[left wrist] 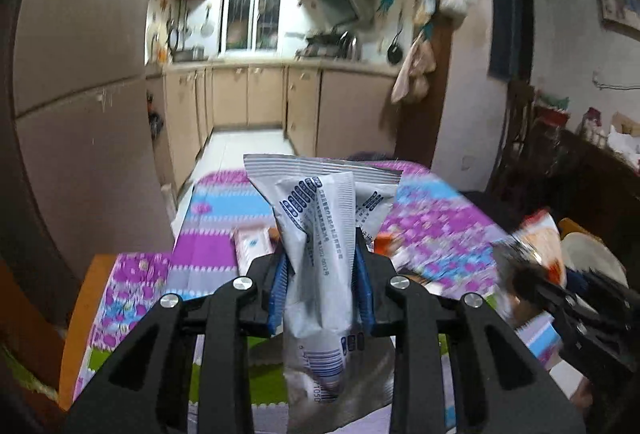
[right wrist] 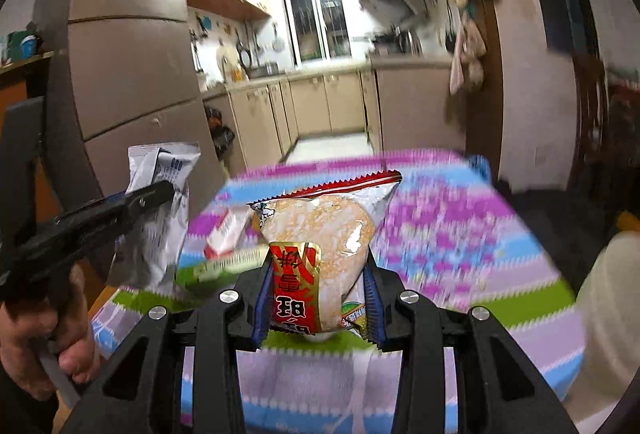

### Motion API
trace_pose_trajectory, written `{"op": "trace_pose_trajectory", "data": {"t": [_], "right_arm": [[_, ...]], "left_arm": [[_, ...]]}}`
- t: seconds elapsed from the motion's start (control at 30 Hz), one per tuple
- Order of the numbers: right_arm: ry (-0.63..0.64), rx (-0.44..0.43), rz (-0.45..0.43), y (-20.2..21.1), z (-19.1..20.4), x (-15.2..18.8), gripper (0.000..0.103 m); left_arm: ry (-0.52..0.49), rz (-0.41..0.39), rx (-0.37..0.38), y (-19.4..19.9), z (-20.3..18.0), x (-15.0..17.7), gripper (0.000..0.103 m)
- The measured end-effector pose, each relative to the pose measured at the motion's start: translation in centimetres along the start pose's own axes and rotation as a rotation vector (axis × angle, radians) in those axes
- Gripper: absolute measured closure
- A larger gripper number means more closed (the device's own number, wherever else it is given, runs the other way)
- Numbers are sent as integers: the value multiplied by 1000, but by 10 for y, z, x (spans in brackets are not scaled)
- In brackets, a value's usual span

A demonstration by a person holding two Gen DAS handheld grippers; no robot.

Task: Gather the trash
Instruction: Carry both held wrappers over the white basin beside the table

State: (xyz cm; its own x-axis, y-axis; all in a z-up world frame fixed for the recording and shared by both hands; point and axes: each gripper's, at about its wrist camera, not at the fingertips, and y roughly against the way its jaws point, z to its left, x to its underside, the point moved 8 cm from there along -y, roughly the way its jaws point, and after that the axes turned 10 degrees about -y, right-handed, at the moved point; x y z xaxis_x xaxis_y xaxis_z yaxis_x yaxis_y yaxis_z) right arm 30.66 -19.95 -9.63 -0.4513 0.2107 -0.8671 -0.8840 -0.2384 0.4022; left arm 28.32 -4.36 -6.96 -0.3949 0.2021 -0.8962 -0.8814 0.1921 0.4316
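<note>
My left gripper [left wrist: 322, 266] is shut on a silver wrapper [left wrist: 320, 218] with blue print and holds it upright above the table. The same wrapper [right wrist: 160, 218] and left gripper [right wrist: 160, 190] show at the left of the right wrist view. My right gripper [right wrist: 318, 274] is shut on a clear snack bag [right wrist: 324, 226] with a red top seam and red label, held above the table. That bag [left wrist: 540, 238] shows blurred at the right of the left wrist view.
A table with a purple, blue and green patterned cloth [right wrist: 440, 234] lies below both grippers. A small red-and-white packet [right wrist: 226, 234] and other litter [left wrist: 252, 246] lie on it. A fridge [left wrist: 80, 114] stands left; the kitchen [left wrist: 248, 94] lies beyond.
</note>
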Motion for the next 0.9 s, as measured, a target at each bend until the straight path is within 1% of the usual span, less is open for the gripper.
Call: {"op": "trace_pose_trajectory", "data": {"t": [0.1,0.23,0.4,0.53,0.63,0.73,0.8,0.9], "right_arm": [[23,7,-45,11,2,-23,64],[39,21,-84,25,-1,-48,64],[41,47,-96,40,-11,-61,64],[29,88,-112,59,-30,-70,64],[13,137,-135,77,-54,-80,64],[-19,197,-159,101,-87,-90,64],[-42,241,-175,119,-112,-97,64],[-82,336,-191,154,-162,-108,64]], "left_arm": [[-15,-40,10,13,-11,-13,75],[-21,-59,29,18,-21,-23,75],[-37,-84,60,20,-39,-36,75],[-51,-103,106,18,-61,-47,75],[-55,-115,158,12,-83,-57,75],[-63,-125,220,8,-114,-67,75],[-80,-135,269,6,-142,-77,75],[-113,-148,349,5,-188,-90,75]]}}
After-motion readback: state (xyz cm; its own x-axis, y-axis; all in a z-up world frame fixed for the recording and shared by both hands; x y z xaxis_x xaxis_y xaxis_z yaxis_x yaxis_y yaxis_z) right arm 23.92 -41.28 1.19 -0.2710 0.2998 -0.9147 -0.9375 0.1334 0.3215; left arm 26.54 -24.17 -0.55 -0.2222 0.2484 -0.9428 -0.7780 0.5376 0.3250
